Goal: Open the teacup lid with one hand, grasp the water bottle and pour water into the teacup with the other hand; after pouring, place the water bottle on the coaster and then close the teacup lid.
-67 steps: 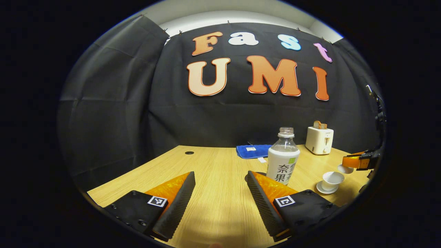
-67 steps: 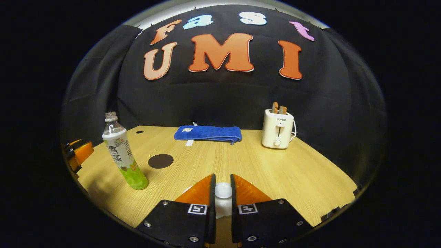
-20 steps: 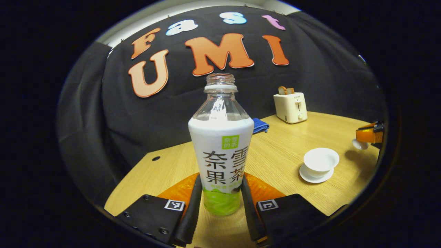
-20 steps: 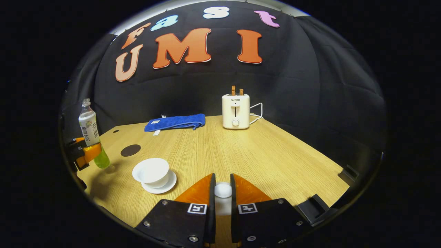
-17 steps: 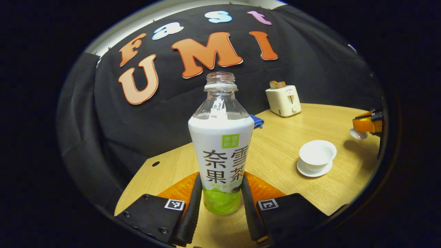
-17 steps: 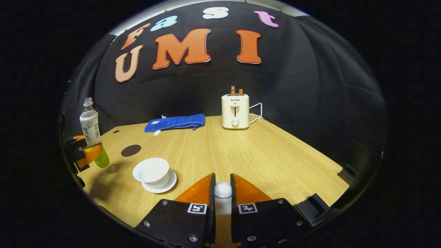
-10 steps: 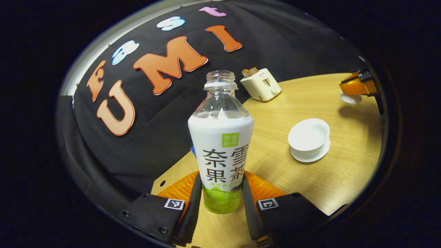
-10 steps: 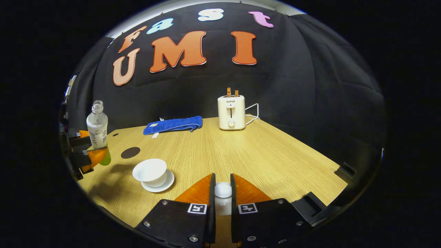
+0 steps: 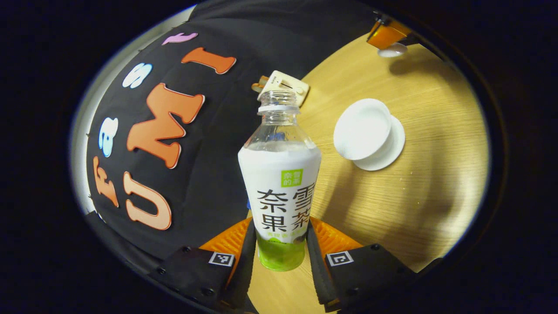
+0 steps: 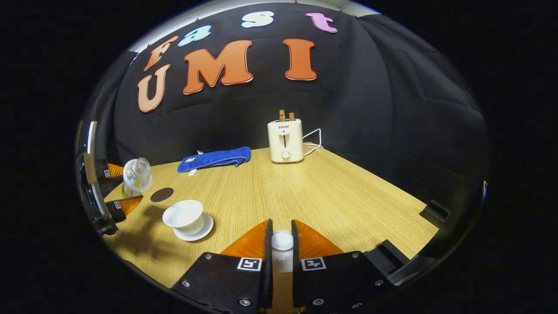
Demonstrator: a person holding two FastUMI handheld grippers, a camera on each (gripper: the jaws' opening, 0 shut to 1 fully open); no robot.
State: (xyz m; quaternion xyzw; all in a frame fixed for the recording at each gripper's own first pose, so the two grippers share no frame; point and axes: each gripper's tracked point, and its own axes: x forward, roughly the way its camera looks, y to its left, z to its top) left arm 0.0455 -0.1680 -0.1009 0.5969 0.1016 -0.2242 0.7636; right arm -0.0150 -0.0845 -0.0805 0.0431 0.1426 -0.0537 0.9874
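While the left gripper [image 9: 279,250] clamps the water bottle [image 9: 279,187], the right gripper [image 10: 282,244] pinches the half-hidden lid [image 10: 282,241]

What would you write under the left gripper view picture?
Left tongs tip an open water bottle toward the uncovered teacup.

- water bottle [image 9: 279,183]: uncapped, white label, green base, tipped toward teacup
- teacup [image 10: 183,216]: white, open, on saucer
- lid [image 10: 282,241]: white, lifted off
- coaster [image 10: 161,194]: dark, round, bare
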